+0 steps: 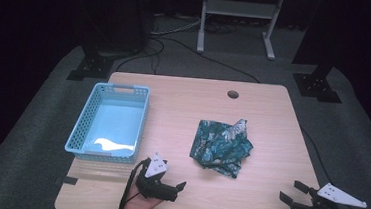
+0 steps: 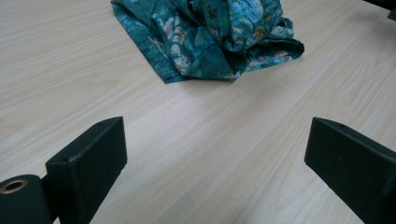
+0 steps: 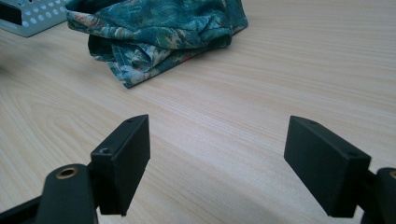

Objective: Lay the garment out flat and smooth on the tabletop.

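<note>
A crumpled teal floral cloth [image 1: 220,147] lies on the wooden table [image 1: 183,104], right of centre. My left gripper [image 1: 179,188] hovers near the front edge, left of and nearer than the cloth, and points toward it. Its jaws stand wide open in the left gripper view [image 2: 217,144], with bare wood between them and the cloth [image 2: 210,32] ahead. My right gripper [image 1: 290,190] is at the front right corner, also open. In the right gripper view [image 3: 219,140] nothing sits between its jaws, and the cloth [image 3: 154,28] lies ahead to the left.
A light blue perforated basket [image 1: 88,119] sits on the left half of the table, with something pale on its floor; its corner [image 3: 28,14] appears in the right gripper view. A round cable hole [image 1: 233,94] is near the far edge. Stands and cables lie on the floor beyond.
</note>
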Demonstrator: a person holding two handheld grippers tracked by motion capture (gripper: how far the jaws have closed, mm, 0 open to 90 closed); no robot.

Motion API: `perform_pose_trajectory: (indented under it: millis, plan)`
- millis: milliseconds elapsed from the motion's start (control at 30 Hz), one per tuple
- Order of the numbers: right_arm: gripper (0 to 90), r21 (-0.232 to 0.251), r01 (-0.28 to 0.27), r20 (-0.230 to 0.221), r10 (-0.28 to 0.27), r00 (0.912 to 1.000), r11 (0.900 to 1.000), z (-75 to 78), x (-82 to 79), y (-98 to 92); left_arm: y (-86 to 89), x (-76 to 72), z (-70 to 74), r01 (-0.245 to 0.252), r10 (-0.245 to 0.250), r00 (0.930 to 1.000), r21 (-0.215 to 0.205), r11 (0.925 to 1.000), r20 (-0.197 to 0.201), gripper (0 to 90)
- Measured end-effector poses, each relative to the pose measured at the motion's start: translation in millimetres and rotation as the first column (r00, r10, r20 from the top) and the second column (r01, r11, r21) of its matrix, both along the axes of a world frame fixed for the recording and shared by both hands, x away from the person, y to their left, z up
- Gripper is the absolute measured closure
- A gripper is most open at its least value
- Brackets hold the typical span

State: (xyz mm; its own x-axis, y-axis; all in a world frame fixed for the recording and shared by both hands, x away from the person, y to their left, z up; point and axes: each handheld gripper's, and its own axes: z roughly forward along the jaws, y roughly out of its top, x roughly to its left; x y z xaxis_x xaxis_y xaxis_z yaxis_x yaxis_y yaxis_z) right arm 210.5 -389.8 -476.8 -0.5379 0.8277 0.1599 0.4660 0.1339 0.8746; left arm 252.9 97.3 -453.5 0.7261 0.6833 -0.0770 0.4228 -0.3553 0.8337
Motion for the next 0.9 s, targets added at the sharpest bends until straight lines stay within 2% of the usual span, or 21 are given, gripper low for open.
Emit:
perform_pose_trajectory:
  millis: [67, 200, 367, 467, 700, 900]
  plan:
    - [21.9, 0.004, 0.002, -0.003, -0.002, 1.0, 1.0, -0.9, 0.0, -0.8, 1.6, 1.3, 0.6, 0.0, 0.0, 1.0, -0.019, 0.9998, -0.007, 4.7]
    - [21.9, 0.0, 0.0, -0.016, 0.0, 0.9999, 1.0, -2.8, -0.1, -1.0, 3.2, 2.2, -0.6, -0.009, 0.009, 0.9999, -0.012, 0.9999, -0.006, 4.7]
    - [21.9, -0.004, -0.006, -0.01, 0.006, 0.9999, 1.0, -0.5, 0.0, 1.5, 3.5, 3.5, -2.8, -0.004, 0.004, 0.9999, -0.009, 1.0, -0.012, 4.7]
    - [24.0, 0.002, -0.037, -0.027, 0.038, 0.9989, 0.999, 0.2, 3.0, 6.8, 4.7, 5.6, -3.3, 0.0, 0.0, 1.0, 0.001, 1.0, -0.005, 4.7]
    - [24.0, -0.037, -0.069, -0.045, 0.067, 0.9968, 0.997, 4.2, 14.2, 17.6, 7.9, 8.2, -6.5, -0.003, 0.003, 1.0, 0.014, 0.9999, -0.005, 4.7]
    - [24.1, -0.081, -0.12, -0.064, 0.115, 0.9913, 0.989, 14.5, 30.1, 28.4, 12.1, 9.0, -7.7, -0.006, 0.006, 1.0, 0.005, 1.0, -0.008, 4.7]
